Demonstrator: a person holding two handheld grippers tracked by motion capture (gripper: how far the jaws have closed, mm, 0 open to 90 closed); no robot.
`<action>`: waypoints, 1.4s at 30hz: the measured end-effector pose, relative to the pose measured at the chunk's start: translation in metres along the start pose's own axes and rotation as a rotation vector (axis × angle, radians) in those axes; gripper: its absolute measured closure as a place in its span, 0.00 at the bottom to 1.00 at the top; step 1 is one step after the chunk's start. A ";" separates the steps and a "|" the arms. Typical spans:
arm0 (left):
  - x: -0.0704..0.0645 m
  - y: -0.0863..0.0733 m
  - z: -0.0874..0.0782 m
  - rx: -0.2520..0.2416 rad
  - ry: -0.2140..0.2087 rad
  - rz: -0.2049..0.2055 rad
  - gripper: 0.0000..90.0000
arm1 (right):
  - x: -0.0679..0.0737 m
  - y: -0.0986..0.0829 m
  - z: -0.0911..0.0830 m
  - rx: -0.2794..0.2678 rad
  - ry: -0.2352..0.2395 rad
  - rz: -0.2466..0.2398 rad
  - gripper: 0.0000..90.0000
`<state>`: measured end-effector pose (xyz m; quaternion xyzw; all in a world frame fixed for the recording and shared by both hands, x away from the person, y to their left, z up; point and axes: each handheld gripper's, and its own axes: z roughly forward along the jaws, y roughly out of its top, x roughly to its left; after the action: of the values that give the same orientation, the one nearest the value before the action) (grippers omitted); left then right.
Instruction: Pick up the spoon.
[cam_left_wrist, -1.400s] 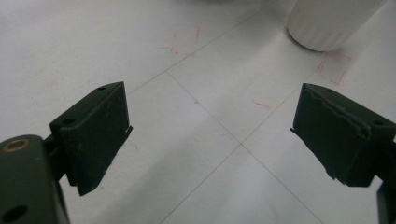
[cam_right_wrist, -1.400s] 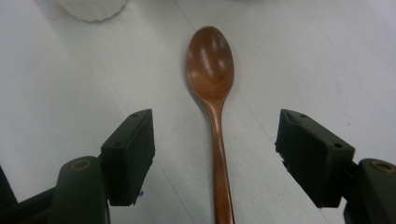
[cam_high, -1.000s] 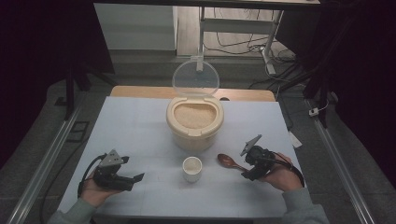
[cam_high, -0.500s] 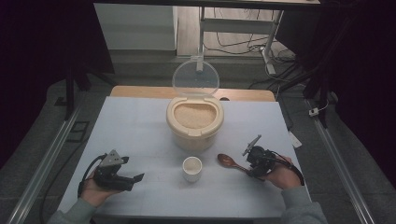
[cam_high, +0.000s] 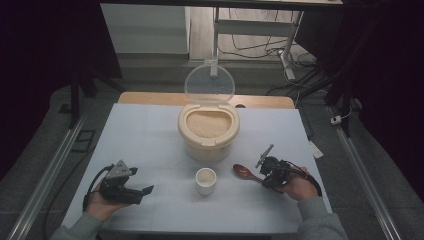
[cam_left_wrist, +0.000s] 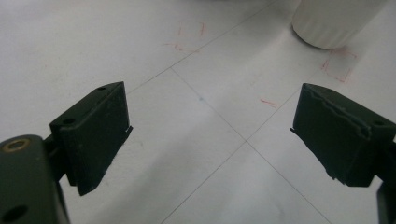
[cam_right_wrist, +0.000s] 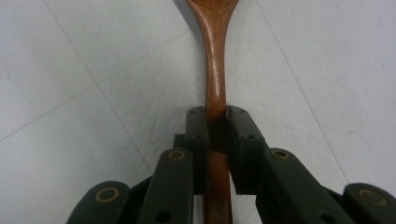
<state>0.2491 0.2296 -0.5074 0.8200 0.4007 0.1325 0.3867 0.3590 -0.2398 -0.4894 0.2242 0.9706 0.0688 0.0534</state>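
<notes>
We see the right gripper (cam_right_wrist: 215, 122) clamped on the spoon (cam_right_wrist: 215, 70), bowl cut off; left gripper (cam_left_wrist: 210, 135) gapes wide, cup (cam_left_wrist: 336, 21) cropped.

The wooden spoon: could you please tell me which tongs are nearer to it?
Right. The right tongs are shut on the wooden spoon; the left tongs lie open, far beyond the cup.

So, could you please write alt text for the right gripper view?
The right claw is shut on the handle of a brown wooden spoon, which points away toward the top edge. Under it is a white table with thin grid lines.
</notes>
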 end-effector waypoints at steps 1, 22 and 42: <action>0.000 0.000 0.000 0.000 0.000 0.000 0.12 | 0.001 0.000 0.000 -0.003 -0.004 -0.003 0.89; 0.002 -0.001 0.000 0.002 -0.003 -0.011 0.12 | 0.011 -0.010 -0.027 -0.189 -0.004 -0.030 0.89; 0.003 -0.001 0.003 0.012 -0.010 -0.013 0.12 | 0.042 -0.017 -0.056 -0.330 -0.017 -0.142 0.89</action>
<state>0.2520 0.2304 -0.5100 0.8202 0.4051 0.1235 0.3846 0.3065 -0.2420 -0.4401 0.1440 0.9590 0.2214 0.1024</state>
